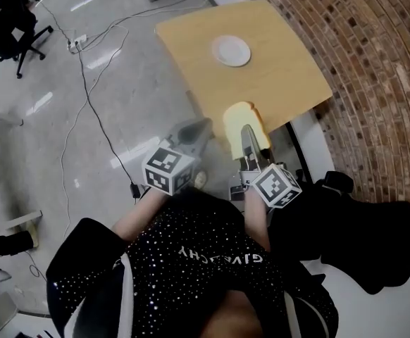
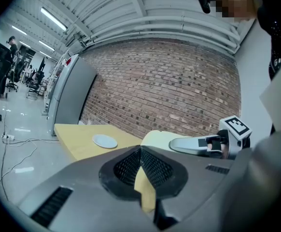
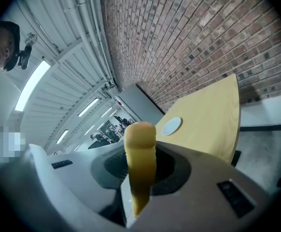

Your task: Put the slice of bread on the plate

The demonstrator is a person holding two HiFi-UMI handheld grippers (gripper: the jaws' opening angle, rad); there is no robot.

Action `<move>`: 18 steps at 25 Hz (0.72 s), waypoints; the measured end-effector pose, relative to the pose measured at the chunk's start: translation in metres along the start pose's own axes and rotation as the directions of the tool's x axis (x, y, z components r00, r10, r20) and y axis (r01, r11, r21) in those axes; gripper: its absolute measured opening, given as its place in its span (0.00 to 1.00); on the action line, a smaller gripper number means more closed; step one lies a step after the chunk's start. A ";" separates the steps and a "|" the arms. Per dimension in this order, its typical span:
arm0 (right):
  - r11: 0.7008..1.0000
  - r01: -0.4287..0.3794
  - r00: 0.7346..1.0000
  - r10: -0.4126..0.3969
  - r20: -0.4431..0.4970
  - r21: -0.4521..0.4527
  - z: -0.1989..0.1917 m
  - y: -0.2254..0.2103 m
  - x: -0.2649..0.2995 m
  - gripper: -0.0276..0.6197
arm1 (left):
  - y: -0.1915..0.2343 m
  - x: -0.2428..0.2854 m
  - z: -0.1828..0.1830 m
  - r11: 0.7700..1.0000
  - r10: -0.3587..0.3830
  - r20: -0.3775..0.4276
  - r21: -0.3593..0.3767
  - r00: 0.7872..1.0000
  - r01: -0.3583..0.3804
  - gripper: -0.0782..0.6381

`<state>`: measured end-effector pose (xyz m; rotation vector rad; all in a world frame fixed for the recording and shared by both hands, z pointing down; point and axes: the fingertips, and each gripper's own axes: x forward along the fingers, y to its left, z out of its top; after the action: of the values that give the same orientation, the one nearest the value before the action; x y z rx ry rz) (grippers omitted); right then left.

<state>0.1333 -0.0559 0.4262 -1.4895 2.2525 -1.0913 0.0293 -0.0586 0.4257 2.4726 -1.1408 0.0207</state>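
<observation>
Working outward from your chest, you come first to your left hand-held gripper (image 1: 203, 124). Its jaws are pressed together at the tips with nothing pinched, and it sits off the desk's near corner, over the floor (image 1: 120, 83). Just beside it is your right hand-held gripper (image 1: 245, 129), the second of the two. It pinches the one slice of bread (image 1: 234, 118), which stands on edge between the pads over the near edge of the single desk (image 1: 282, 76). Farther along that wooden top lies the one white plate (image 1: 231, 51), well apart from the slice, with the bread not yet on it. Past the desk, on your right, runs the brick wall (image 1: 381, 83).
</observation>
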 end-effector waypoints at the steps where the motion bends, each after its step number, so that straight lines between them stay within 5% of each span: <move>1: 1.000 0.005 1.000 -0.005 -0.001 0.001 0.003 -0.003 0.004 0.18 | 0.003 0.006 0.002 1.000 -0.002 -0.001 -0.004 1.000 0.002 0.12; 18: 0.990 0.128 0.992 -0.128 0.003 0.051 0.075 -0.064 0.104 0.19 | 0.075 0.133 0.038 0.998 -0.052 -0.095 -0.040 0.994 0.049 0.12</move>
<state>0.1721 -0.1935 0.4387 -1.6339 2.1336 -1.1680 0.0567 -0.2123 0.4427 2.4381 -1.0292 0.1015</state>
